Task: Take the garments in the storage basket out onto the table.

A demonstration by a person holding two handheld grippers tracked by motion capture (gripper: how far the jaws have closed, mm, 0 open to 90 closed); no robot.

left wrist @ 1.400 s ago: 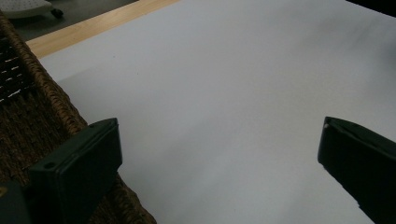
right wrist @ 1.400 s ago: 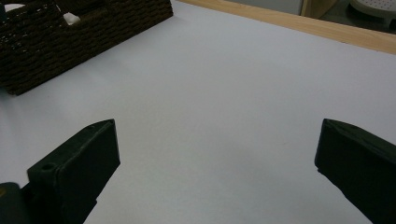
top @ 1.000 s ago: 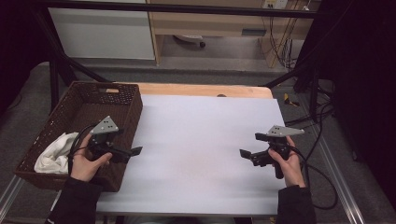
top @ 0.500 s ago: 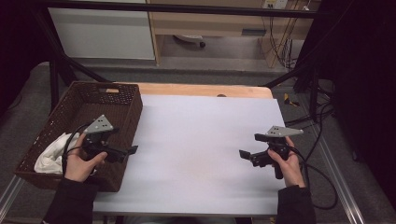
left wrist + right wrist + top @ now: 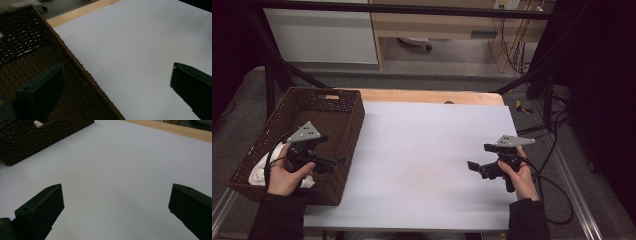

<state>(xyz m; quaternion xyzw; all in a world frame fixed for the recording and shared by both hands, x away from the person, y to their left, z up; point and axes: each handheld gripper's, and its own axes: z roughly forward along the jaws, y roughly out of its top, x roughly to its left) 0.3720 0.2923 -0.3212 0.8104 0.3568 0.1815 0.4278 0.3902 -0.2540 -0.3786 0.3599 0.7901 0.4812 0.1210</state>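
We are finding no brand, label or readable writing on anything here. We are holding the left hand-held gripper (image 5: pixel 343 161) over the near right corner of the dark brown woven wicker basket (image 5: pixel 272 125), a rectangular tray with tall openwork walls and a cut-out handle slot in its far wall. In the left gripper view its two flat, matte black jaws are standing wide apart with nothing between them, one over the coarse woven floor of the basket (image 5: pixel 30 50) and the other over the smooth white surface (image 5: pixel 140 45), with the braided rim running between them. A crumpled white cloth (image 5: pixel 258 170) is lying in the near left corner of the basket, soft and folded, just beside our left hand (image 5: pixel 287 175) and partly hidden behind it.

We are holding the right hand-held gripper (image 5: pixel 473 165) low over the right part of the white surface (image 5: pixel 427 150), well apart from the basket. In the right gripper view its black, blocky jaws are also spread wide and gripping nothing, with only the plain matte sheet (image 5: pixel 120 170) between them and the wicker wall (image 5: pixel 37 135) showing at the far left. A grey three-cornered plate is sitting on top of each gripper, and a black cable is trailing from each. A pale wooden strip (image 5: pixel 432 96) is edging the far side of the white sheet.
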